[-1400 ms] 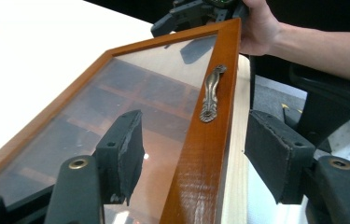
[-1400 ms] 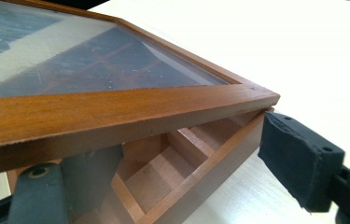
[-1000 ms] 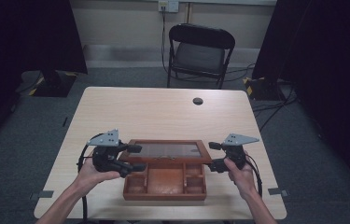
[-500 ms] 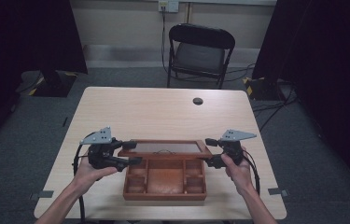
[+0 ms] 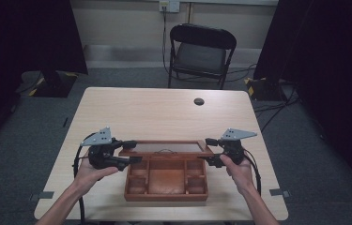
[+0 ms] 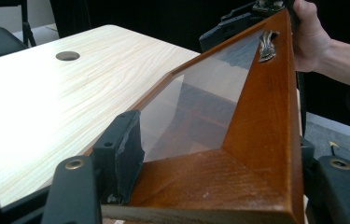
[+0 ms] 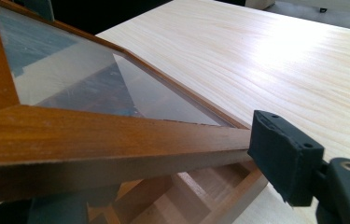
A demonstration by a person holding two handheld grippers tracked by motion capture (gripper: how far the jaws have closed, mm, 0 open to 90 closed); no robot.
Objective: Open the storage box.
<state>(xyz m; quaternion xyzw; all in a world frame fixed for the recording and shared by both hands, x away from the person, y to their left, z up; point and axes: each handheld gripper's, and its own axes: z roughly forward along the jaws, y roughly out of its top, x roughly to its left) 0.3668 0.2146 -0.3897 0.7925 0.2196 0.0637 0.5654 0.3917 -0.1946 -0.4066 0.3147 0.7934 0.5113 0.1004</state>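
The glass-paned lid (image 5: 166, 147) of the wooden box (image 5: 166, 180) now stands more raised than a second ago, tilted back on its rear hinge, so the compartments are exposed; opening appears well under way. The left tool (image 5: 131, 152) is clamped on the lid's left frame end, the right tool (image 5: 207, 150) on its right end. The box sits at the near edge of the worktop (image 5: 164, 112), between the two hands. A cable hole (image 5: 199, 101) lies well behind, and a folding chair (image 5: 202, 51) stands beyond the worktop; nothing obstructs the lid's swing
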